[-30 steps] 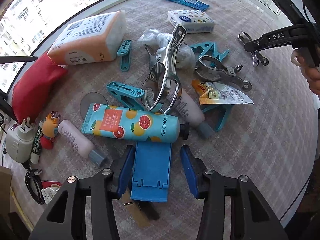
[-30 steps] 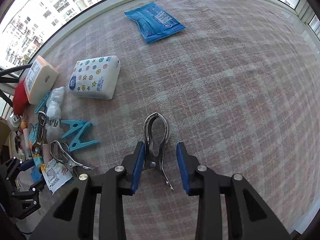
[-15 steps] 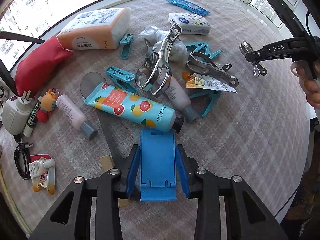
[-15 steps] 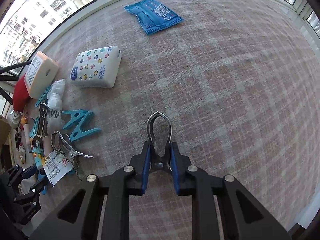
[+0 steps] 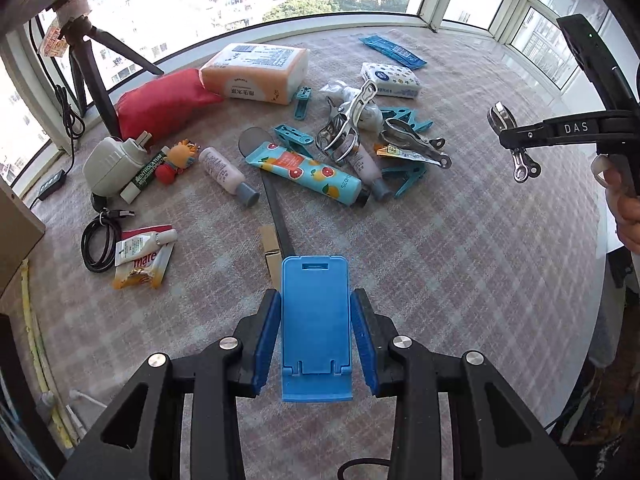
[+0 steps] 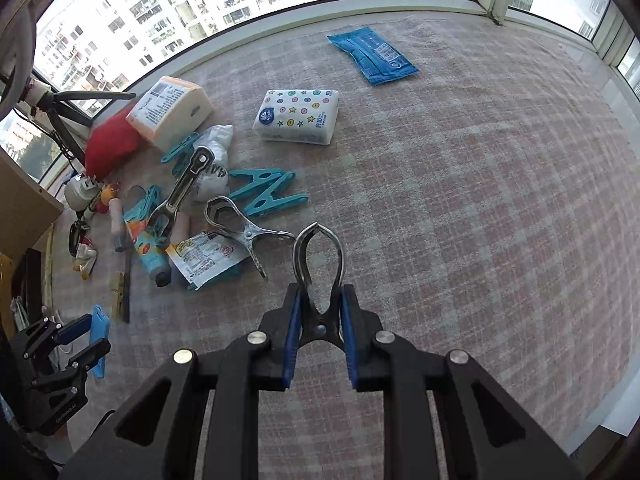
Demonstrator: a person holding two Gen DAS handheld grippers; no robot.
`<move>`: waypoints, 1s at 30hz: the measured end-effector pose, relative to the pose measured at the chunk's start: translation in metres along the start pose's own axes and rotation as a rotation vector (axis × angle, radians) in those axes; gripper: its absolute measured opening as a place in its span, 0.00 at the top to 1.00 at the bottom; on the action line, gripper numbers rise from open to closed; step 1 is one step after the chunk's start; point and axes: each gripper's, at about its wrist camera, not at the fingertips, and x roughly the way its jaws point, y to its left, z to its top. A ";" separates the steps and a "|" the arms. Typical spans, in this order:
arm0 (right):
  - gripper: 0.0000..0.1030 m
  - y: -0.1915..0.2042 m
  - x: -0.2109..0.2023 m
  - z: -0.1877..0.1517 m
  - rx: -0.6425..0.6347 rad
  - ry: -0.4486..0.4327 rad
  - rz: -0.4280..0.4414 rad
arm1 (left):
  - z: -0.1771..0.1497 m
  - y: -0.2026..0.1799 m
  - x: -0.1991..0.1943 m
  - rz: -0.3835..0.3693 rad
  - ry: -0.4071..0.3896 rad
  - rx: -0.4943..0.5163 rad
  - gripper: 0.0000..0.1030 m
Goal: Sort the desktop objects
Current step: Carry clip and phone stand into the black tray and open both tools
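Observation:
My left gripper [image 5: 316,340] is shut on a blue plastic phone stand [image 5: 315,320], held above the checked tablecloth. My right gripper [image 6: 319,332] is shut on a small metal clip [image 6: 318,256], also lifted off the cloth. In the left wrist view the right gripper [image 5: 516,140] hangs at the far right with the metal clip [image 5: 516,152] between its fingers, a hand behind it. In the right wrist view the left gripper [image 6: 86,340] shows at the lower left with the blue stand [image 6: 100,328]. A heap of clips, tubes and packets lies between them.
In the heap lie a fruit-print tube [image 5: 308,172], two large metal clips [image 5: 344,120], teal pegs [image 6: 268,192], a snack sachet [image 6: 204,256], tissue packs [image 6: 298,116], a blue wipes pack [image 6: 372,56], a red pouch [image 5: 160,100], a charger [image 5: 108,164] and a cable [image 5: 100,240]. A tripod [image 5: 92,60] stands at the back left.
Both grippers shut on their objects and rose: the left took the blue stand off the cloth and drew back from the heap, and the right lifted the small metal clip.

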 end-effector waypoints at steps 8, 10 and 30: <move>0.82 0.106 -0.024 -0.025 -0.135 -0.036 0.063 | -0.050 0.045 -0.060 0.084 -0.070 -0.126 0.67; 0.82 0.138 -0.029 -0.030 -0.177 -0.040 0.080 | -0.065 0.067 -0.077 0.109 -0.087 -0.163 0.67; 0.82 0.488 -0.042 -0.129 -0.617 -0.012 0.263 | -0.255 0.308 -0.214 0.356 -0.166 -0.557 0.67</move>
